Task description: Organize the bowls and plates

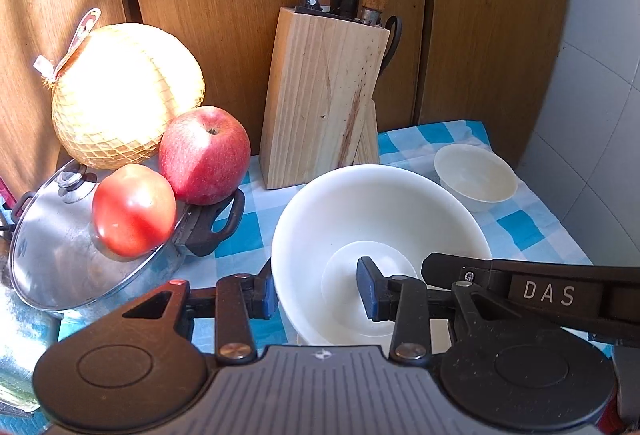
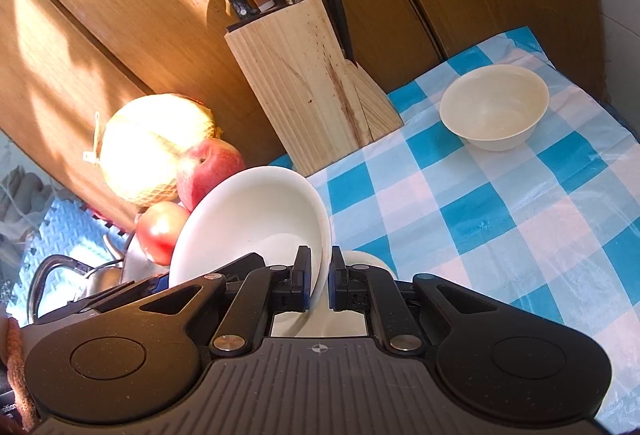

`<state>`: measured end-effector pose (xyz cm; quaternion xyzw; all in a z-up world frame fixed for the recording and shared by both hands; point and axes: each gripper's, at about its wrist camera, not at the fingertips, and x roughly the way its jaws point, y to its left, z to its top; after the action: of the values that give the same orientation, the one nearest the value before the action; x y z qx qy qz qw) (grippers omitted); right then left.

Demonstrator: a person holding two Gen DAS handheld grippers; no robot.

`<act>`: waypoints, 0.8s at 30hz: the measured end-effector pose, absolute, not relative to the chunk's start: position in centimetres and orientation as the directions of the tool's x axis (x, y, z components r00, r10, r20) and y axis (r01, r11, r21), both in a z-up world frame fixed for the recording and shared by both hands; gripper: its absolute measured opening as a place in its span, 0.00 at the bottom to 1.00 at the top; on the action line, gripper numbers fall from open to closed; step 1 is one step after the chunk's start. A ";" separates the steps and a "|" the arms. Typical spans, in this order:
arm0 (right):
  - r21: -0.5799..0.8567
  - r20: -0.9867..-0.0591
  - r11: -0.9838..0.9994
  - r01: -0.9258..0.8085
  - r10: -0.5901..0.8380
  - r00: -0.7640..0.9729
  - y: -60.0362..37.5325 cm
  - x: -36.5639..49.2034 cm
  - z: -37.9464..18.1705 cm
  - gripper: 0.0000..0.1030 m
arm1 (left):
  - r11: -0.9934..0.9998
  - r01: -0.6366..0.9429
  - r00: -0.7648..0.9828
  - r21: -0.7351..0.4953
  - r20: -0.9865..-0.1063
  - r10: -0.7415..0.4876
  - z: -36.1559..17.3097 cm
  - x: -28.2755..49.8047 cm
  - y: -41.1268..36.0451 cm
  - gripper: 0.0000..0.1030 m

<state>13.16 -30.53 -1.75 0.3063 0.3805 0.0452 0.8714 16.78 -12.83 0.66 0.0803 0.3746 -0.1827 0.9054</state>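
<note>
A large white bowl (image 1: 360, 211) sits on the blue-checked cloth right in front of both grippers. My left gripper (image 1: 316, 293) is open and straddles the bowl's left rim, one pad outside the wall and the other inside. My right gripper (image 2: 319, 277) is shut on the bowl's (image 2: 248, 231) right rim. In the left wrist view it reaches in from the right, its finger (image 1: 436, 267) lying on that rim. A small cream bowl (image 1: 476, 173) (image 2: 494, 107) stands alone at the cloth's far right corner. A white shape shows under the large bowl; I cannot tell what it is.
A wooden knife block (image 1: 320, 99) (image 2: 312, 87) with several handles stands behind the bowl against wooden cabinet doors. To the left lie a red apple (image 1: 204, 155), a tomato (image 1: 134, 211), a netted yellow pomelo (image 1: 124, 95) and a pot with a glass lid (image 1: 60, 247).
</note>
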 end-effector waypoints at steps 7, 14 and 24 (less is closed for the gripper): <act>0.571 -0.637 0.807 0.150 0.321 0.700 -30.2 10.9 -1.8 0.13 | 0.918 0.397 0.646 -0.002 -0.710 -0.281 0.8 14.3 -12.2 0.32; 0.575 -0.642 0.806 0.141 0.339 0.688 -29.5 9.4 -2.0 0.13 | 0.922 0.388 0.639 -0.009 -0.718 -0.276 0.6 12.9 -11.4 0.32; 0.576 -0.599 0.814 0.076 0.358 0.716 -29.2 6.5 0.1 0.14 | 0.919 0.392 0.671 -0.031 -0.674 -0.309 2.8 9.2 -10.4 0.33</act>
<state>6.50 -29.17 0.06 0.2945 0.3682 0.0803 0.8782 9.24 -10.35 2.84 0.0583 0.3573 -0.1922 0.9122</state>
